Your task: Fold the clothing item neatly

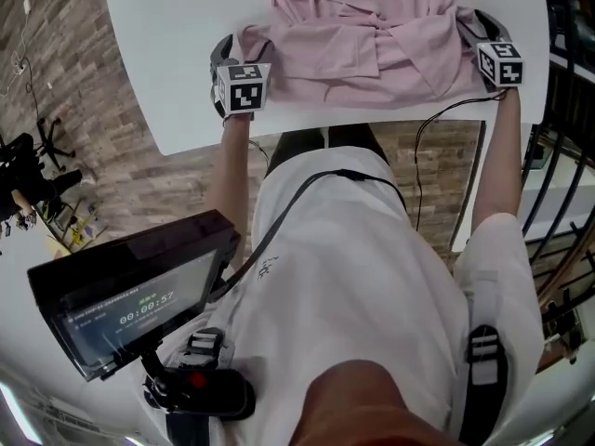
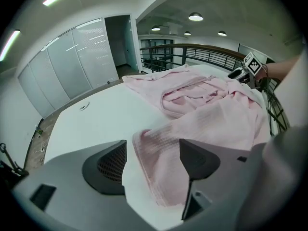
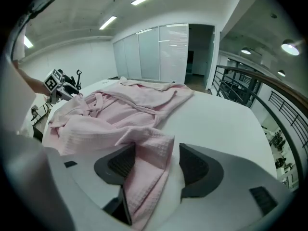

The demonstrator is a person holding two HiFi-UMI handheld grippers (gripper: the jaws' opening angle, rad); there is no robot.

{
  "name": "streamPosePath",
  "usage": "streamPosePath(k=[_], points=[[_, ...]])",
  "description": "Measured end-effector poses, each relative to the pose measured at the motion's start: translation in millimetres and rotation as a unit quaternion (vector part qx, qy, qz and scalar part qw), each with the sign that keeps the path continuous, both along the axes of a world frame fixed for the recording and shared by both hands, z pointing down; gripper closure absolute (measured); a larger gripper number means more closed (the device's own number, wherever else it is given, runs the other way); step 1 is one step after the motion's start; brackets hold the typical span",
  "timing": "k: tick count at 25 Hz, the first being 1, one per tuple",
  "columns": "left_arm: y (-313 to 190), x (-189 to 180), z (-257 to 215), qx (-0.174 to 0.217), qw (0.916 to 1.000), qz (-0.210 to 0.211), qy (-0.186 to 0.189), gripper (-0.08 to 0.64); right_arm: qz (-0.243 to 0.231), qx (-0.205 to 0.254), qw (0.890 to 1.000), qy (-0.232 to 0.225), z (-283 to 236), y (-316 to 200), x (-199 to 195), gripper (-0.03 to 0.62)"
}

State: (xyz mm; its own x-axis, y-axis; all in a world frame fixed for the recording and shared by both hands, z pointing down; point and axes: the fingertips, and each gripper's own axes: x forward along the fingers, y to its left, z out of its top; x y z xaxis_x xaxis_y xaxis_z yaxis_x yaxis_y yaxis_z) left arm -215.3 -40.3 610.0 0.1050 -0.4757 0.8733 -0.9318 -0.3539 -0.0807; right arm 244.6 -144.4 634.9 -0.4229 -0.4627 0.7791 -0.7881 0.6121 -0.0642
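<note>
Garment: your pink waffle-weave robe [image 1: 372,45] lies rumpled across the white tabletop [image 1: 177,45], its near hem along the edge closest to you.
Left tool: your left tool [image 2: 153,160] sits at the robe's near left corner with its 2 jaws wide apart; cloth lies between them, unclamped.
Right tool: your right tool [image 3: 156,160] is likewise spread wide, with a fold of the near right corner lying loose between its jaws.

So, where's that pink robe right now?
In the head view, the pink robe lies on the white table, its near corners inside the left tool and right tool.
</note>
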Motion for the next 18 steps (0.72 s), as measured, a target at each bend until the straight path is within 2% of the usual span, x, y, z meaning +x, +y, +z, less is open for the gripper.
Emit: streamPosePath(k=[3, 7, 8, 10, 11, 13, 14, 18], points=[[2, 3, -13, 0.005, 0.9996, 0.026, -0.006, 0.23, -0.004, -0.004, 1.0, 0.02, -11, 7, 6, 0.301], [4, 23, -31, 0.033, 0.9966, 0.075, -0.005, 0.233, 0.029, 0.039, 0.998, 0.034, -45, 14, 18, 0.302], [7, 30, -33, 0.038, 0.9956, 0.086, 0.002, 0.265, 0.039, 0.052, 0.997, 0.034, -52, 19, 19, 0.325], [13, 44, -37, 0.047, 0.9928, 0.109, 0.015, 0.395, 0.064, 0.083, 0.994, 0.03, -69, 32, 19, 0.522], [16, 51, -38, 0.053, 0.9908, 0.123, 0.021, 0.447, 0.076, 0.097, 0.992, 0.024, -78, 40, 18, 0.588], [22, 66, -42, 0.06, 0.9863, 0.15, 0.034, 0.538, 0.091, 0.112, 0.99, 0.005, -94, 59, 10, 0.588], [27, 74, -42, 0.058, 0.9842, 0.162, 0.042, 0.557, 0.095, 0.113, 0.989, -0.006, -99, 70, 3, 0.588], [53, 107, -32, 0.022, 0.9728, 0.215, 0.084, 0.557, 0.115, 0.089, 0.989, -0.03, -92, 132, -20, 0.588]])
